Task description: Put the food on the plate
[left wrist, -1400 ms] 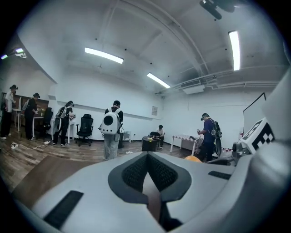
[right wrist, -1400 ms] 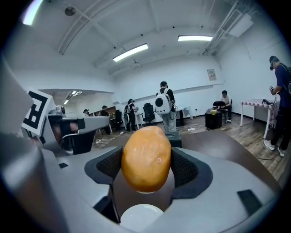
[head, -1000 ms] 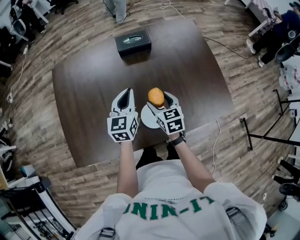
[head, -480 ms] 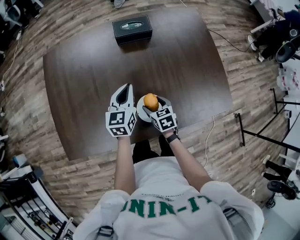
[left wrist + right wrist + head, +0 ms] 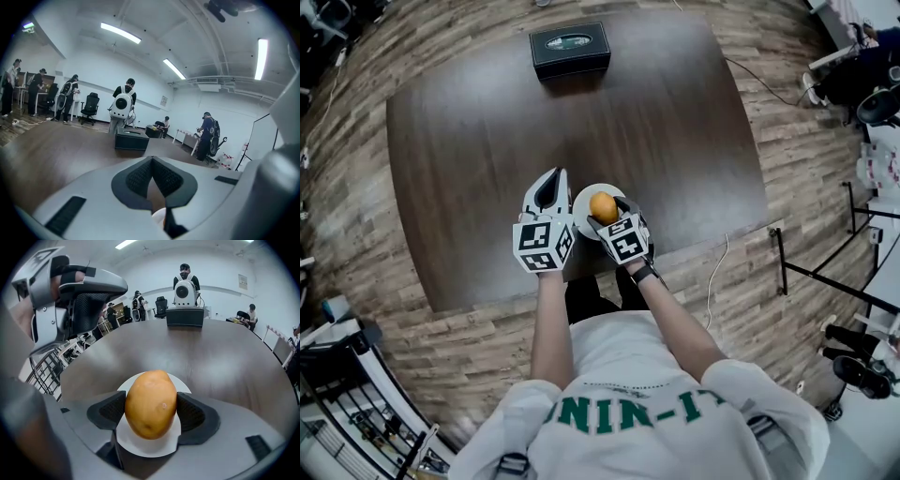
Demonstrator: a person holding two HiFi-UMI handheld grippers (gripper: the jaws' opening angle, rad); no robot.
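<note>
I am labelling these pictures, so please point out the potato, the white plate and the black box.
potato (image 5: pixel 151 404), right gripper view, middle of its skin.
white plate (image 5: pixel 146 446), right gripper view, bare near edge under the potato.
black box (image 5: pixel 570 49), head view, its top face.

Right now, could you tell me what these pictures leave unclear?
Whether the potato touches the plate: in the right gripper view it covers its own underside; head view too small.
Plate in the left gripper view: the left gripper's shut jaws hide all but a sliver.
Label on the black box: too small, head view.
</note>
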